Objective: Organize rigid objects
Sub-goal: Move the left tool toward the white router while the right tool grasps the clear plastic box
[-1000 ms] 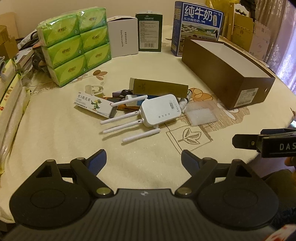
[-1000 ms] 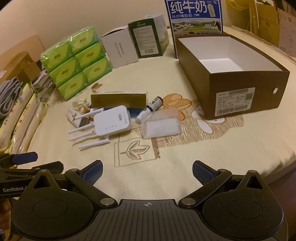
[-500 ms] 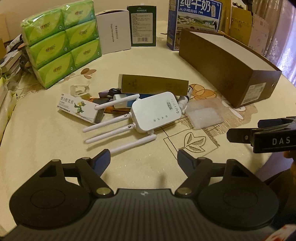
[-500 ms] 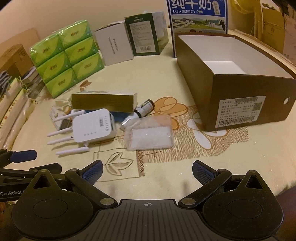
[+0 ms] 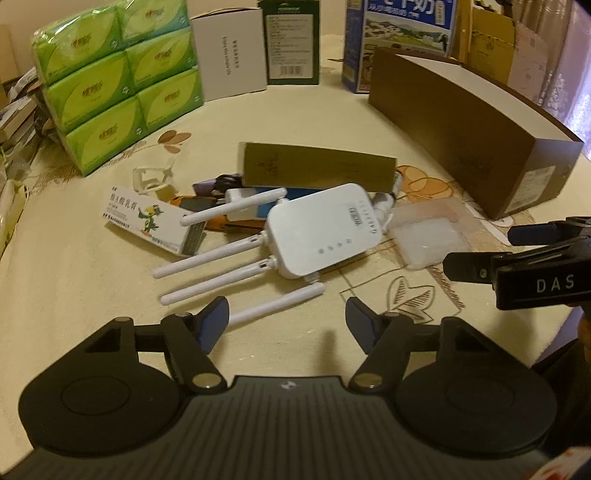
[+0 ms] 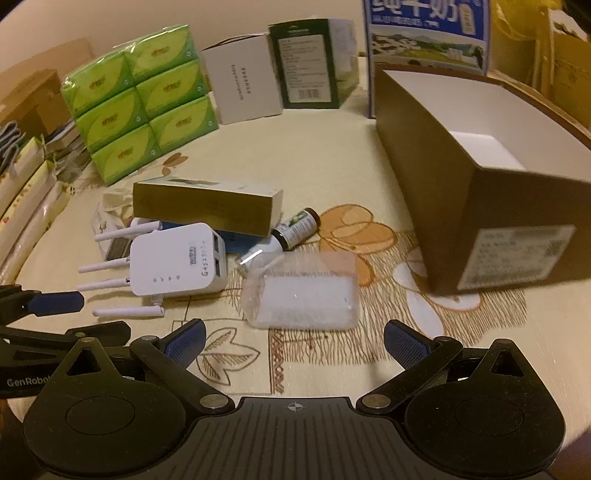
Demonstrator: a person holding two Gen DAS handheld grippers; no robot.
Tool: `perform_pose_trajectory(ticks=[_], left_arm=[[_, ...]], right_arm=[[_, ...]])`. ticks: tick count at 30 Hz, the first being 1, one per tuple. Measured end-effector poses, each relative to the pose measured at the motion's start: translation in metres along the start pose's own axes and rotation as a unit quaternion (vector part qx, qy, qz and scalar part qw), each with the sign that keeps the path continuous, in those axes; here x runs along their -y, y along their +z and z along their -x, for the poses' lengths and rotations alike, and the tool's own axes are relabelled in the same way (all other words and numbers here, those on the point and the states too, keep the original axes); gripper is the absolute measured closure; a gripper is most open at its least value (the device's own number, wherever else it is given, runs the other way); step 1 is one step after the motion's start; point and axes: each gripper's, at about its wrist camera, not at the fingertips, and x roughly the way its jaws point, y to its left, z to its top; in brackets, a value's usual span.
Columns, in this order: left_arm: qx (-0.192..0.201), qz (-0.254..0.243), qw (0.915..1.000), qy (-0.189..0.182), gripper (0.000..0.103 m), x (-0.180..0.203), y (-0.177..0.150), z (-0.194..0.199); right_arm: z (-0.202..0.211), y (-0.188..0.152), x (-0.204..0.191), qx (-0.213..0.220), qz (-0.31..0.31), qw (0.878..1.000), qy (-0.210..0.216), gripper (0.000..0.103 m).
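Note:
A pile of small items lies mid-table: a white router with four antennas [image 5: 321, 234] [image 6: 177, 264], an olive-gold long box [image 5: 317, 166] [image 6: 207, 205], a clear plastic case [image 5: 428, 232] [image 6: 304, 291], a small dark bottle [image 6: 295, 229] and a white ointment box [image 5: 147, 221]. An open brown cardboard box [image 5: 472, 110] [image 6: 480, 192] stands at the right, empty inside. My left gripper [image 5: 288, 321] is open, just short of the router's antennas. My right gripper [image 6: 293, 341] is open, just short of the clear case.
A green tissue multipack [image 5: 114, 77] [image 6: 140, 96], a white carton [image 5: 229, 55], a dark green carton [image 5: 291, 40] and a blue milk carton [image 5: 402, 33] line the table's back. Stacked packets [image 6: 29, 195] lie at the left edge.
Both grippers have moved forward toward the pile, so the router and clear case appear larger and closer. Both stay open. Nothing on the table has moved.

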Motion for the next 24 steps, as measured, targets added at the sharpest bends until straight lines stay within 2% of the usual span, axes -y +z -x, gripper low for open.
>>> perform_pose_trajectory(ticks=[13, 14, 17, 21, 24], left_arm=[[0.002, 0.0, 1.0, 0.004, 0.037, -0.001, 0.01, -0.017], [0.003, 0.0, 1.0, 0.006, 0.037, 0.0, 0.011, -0.019], [0.006, -0.003, 1.0, 0.006, 0.037, 0.002, 0.016, -0.023], [0.003, -0.022, 0.9996, 0.018, 0.037, 0.013, 0.017, -0.033], [0.004, -0.017, 0.9991, 0.039, 0.037, 0.018, 0.016, -0.04]], right_arm=[[-0.042, 0.015, 0.001, -0.017, 0.029, 0.999, -0.014, 0.005], [-0.045, 0.015, 0.001, -0.02, 0.028, 0.999, -0.014, 0.006], [-0.051, 0.015, 0.002, -0.025, 0.031, 0.999, -0.016, 0.017], [-0.052, 0.014, 0.006, -0.021, 0.043, 0.999, -0.021, 0.018], [-0.052, 0.014, 0.013, -0.022, 0.039, 0.999, -0.019, 0.018]])
